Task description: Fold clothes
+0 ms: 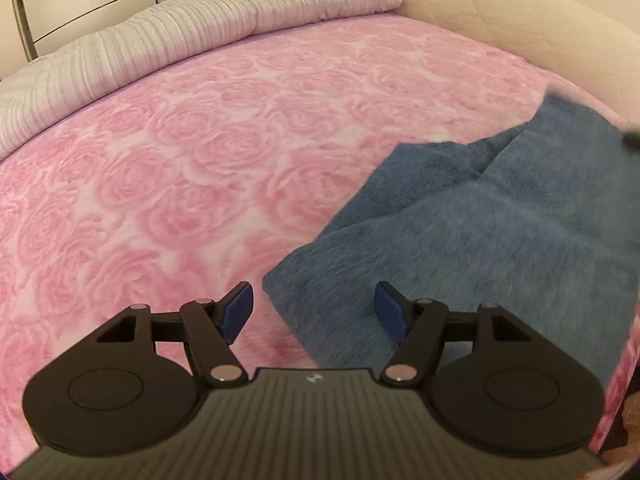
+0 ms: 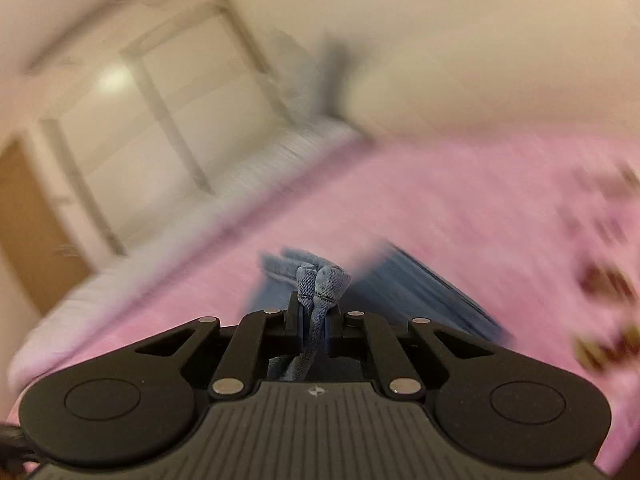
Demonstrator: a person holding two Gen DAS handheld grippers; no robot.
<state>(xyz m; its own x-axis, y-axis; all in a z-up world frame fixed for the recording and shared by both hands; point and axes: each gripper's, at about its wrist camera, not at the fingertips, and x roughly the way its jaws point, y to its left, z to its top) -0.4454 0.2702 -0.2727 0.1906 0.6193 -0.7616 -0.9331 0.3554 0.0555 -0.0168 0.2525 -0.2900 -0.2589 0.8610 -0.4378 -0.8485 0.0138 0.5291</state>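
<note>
Blue denim garment (image 1: 500,216), one; two claws

A big bed (image 1: 180,168) has a pink blanket with roses on it. A blue cloth (image 1: 500,216) lies on its right side. A gray striped cover (image 1: 160,40) lies along the far edge.

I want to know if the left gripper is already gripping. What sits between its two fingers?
Nothing is pinched: the left gripper is open, with the blue garment's near corner and pink blanket between its fingers, in the left wrist view.
</note>
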